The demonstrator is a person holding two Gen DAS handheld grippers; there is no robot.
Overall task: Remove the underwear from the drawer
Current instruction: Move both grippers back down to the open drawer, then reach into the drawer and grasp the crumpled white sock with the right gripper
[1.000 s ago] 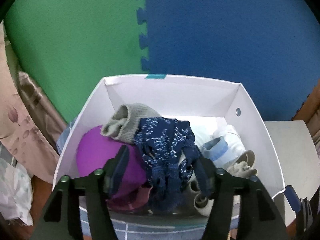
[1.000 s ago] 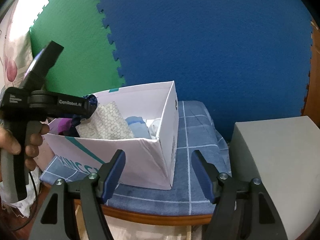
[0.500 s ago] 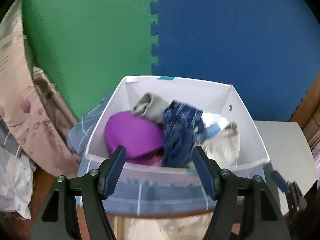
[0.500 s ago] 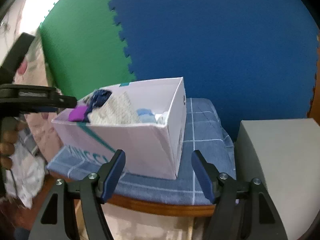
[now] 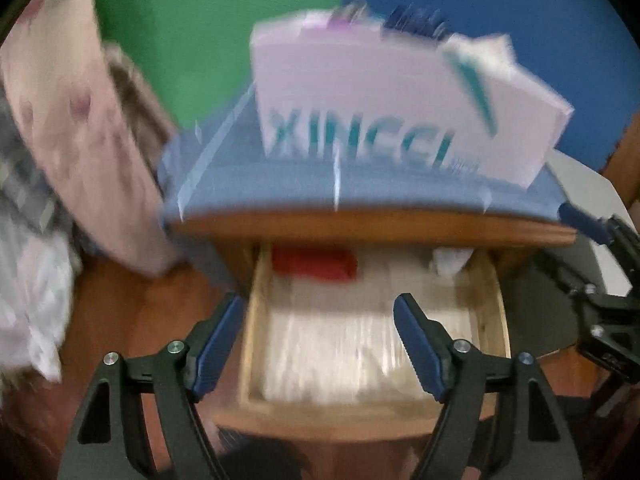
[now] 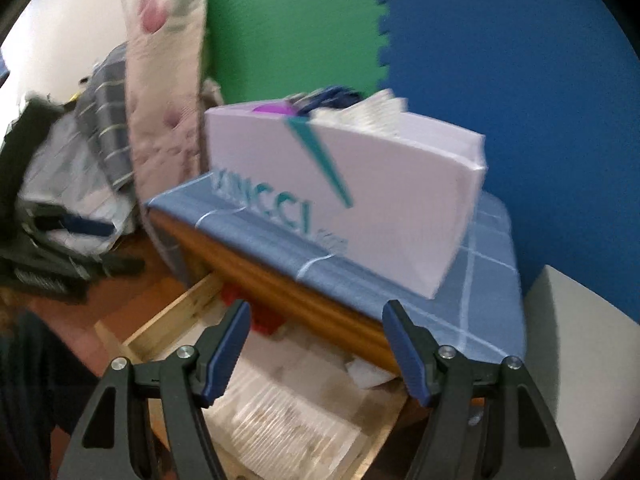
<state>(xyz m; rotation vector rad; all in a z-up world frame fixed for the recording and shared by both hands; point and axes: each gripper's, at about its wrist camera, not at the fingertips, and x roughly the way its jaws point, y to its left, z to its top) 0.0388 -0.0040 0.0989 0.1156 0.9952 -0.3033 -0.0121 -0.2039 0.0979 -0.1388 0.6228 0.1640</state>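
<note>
Already the drawer [image 5: 372, 320] stands pulled out, red underwear [image 5: 314, 263] inside. Left tool [image 5: 318, 330] is opening, empty; right tool [image 6: 316, 344] gapes wide, empty.

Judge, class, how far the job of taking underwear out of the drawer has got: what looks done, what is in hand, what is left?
Done: the wooden drawer is open, and the white cardboard box on top already holds clothes. In hand: nothing; the left claw is opening over the drawer and the right claw is open and empty. Left: a red folded garment at the drawer's back, still untouched; blur hides what else remains.
</note>
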